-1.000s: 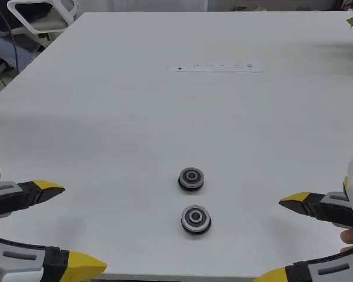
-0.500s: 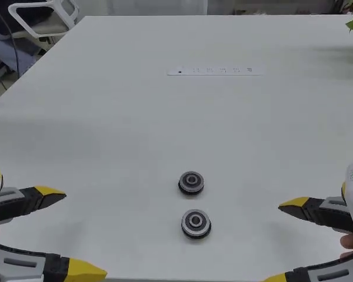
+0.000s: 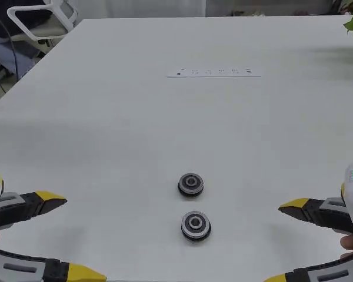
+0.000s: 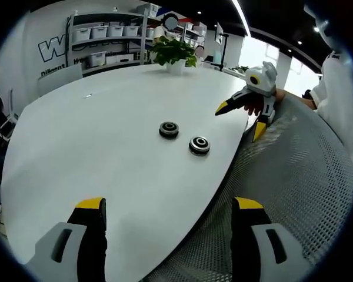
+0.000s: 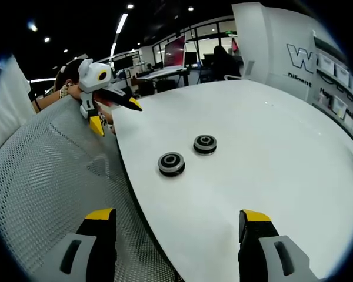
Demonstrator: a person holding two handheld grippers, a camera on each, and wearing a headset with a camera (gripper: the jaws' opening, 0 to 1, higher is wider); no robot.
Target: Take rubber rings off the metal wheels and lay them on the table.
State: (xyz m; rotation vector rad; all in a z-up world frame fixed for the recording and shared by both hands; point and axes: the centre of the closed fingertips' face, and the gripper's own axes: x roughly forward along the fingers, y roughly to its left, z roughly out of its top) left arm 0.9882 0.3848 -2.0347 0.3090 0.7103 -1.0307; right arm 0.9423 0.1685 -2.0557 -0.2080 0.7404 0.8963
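Two round metal wheels, near wheel (image 3: 196,226) and far wheel (image 3: 190,184), black rubber rings (image 3: 196,237) on, lie flat on white table (image 3: 165,117) between my grippers. Both left gripper (image 3: 70,236) and right gripper (image 3: 282,241) spread wide, empty. I judge right marginally nearer.

The head view has tipped slightly, so everything on the table sits a little lower in the frame than a second ago. That is the camera moving, not the things. The far wheel (image 3: 190,184), the near wheel (image 3: 196,226) and the pale strip (image 3: 213,72) at upper centre have all drifted down together.

The left gripper (image 3: 79,238) has dropped further than that, toward the lower left corner. Its upper yellow tip was only just below the far wheel's level and now lies about midway between the levels of the two wheels — and the bottom edge cuts off more of its lower jaw.
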